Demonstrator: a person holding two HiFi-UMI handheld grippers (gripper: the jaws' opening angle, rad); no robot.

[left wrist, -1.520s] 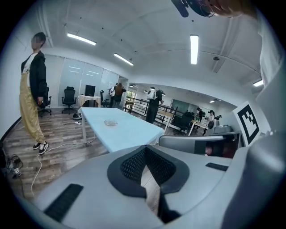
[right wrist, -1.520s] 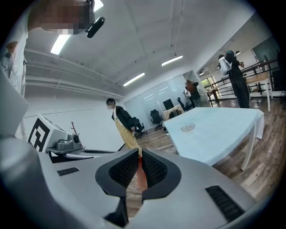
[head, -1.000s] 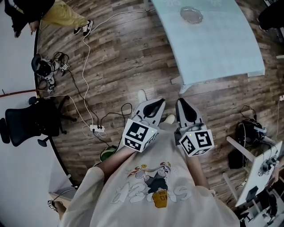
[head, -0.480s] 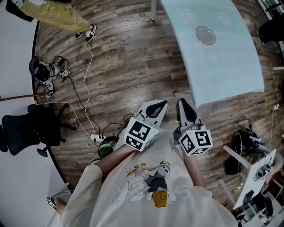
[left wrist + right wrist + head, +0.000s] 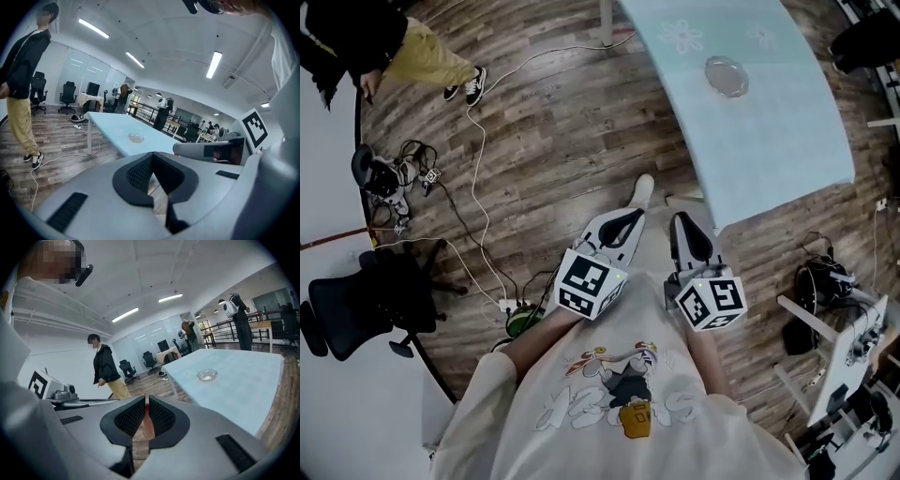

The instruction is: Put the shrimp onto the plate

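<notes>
The right claw (image 5: 147, 403) pinches a thin pink-orange shrimp (image 5: 148, 425), lengthwise along its jaws — the left claw (image 5: 151, 161) is closed, empty. The small clear glass plate (image 5: 206, 375) sits well ahead, slightly right of the right claw, on the pale blue counter (image 5: 243, 380) — the nearer claw, I'd judge.

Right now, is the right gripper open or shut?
Shut: the right gripper has its jaws pinching the thin pink shrimp between them.

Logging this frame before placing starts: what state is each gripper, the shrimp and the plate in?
Left gripper: shut, empty.
Right gripper: shut on the thin pink-orange shrimp.
Small clear glass plate: lying on the pale blue table, no shrimp on it.
</notes>
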